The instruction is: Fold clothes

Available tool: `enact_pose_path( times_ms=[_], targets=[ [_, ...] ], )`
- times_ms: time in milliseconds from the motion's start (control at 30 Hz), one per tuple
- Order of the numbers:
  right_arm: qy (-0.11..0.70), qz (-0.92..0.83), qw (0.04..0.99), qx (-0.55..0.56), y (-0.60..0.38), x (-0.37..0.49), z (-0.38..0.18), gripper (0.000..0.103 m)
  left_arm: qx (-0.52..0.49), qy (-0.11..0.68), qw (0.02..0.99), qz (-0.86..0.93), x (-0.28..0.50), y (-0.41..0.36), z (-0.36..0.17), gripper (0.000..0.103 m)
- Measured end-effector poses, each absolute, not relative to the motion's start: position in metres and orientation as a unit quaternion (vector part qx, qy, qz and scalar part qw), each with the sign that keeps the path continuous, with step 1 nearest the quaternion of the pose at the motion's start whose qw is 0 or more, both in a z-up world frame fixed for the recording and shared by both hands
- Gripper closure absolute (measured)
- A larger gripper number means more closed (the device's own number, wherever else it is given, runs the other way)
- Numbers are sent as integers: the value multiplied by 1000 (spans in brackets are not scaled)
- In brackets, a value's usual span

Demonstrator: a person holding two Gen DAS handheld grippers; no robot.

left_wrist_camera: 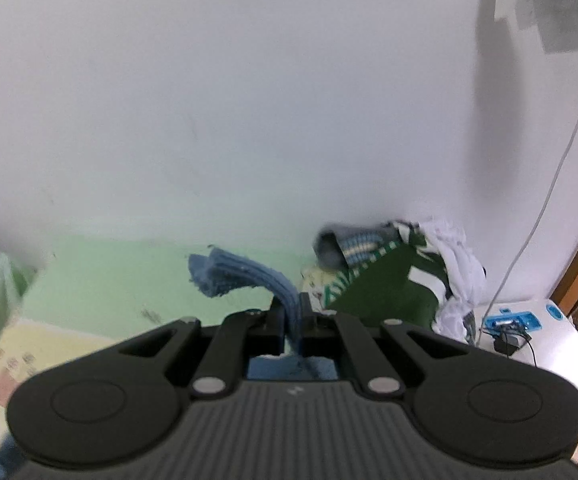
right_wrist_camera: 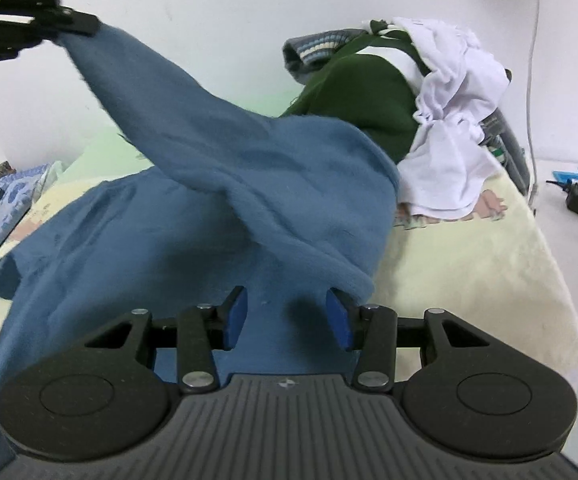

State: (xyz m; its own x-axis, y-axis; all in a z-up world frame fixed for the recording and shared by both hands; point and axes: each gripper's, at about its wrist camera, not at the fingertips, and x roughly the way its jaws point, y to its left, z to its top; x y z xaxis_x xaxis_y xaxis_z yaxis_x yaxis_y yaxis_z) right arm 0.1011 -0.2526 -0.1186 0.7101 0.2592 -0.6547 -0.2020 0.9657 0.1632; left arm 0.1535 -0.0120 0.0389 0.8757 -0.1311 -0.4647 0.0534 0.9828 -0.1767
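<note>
A blue knit sweater (right_wrist_camera: 217, 184) lies spread over the bed, with one sleeve pulled up and to the left. My left gripper (left_wrist_camera: 291, 312) is shut on the ribbed cuff of that sleeve (left_wrist_camera: 249, 276), which sticks out past its fingers; in the right wrist view the left gripper (right_wrist_camera: 69, 26) shows at the top left, holding the sleeve aloft. My right gripper (right_wrist_camera: 287, 316) stands open just above the sweater's body, blue pads apart, with nothing pinched between them.
A heap of clothes, dark green (right_wrist_camera: 369, 84), white (right_wrist_camera: 449, 128) and striped grey, sits at the far end of the pale yellow-green bedding (right_wrist_camera: 469, 264) by the white wall. A white unit with a blue part and cables (right_wrist_camera: 577, 192) stands right of the bed. Patterned blue fabric (right_wrist_camera: 5, 200) lies left.
</note>
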Motion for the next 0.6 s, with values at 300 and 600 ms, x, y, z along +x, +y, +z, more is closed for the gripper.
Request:
enact_pose_path(
  times_ms=[300,600],
  targets=[
    [352,104,930,-12,-223,57,-118,56,-64,268,960,-44,147,50,19,103],
    [353,16,932,-80,-218,23,-128,56,-51,279,958,-37,134,105,-13,103]
  ],
)
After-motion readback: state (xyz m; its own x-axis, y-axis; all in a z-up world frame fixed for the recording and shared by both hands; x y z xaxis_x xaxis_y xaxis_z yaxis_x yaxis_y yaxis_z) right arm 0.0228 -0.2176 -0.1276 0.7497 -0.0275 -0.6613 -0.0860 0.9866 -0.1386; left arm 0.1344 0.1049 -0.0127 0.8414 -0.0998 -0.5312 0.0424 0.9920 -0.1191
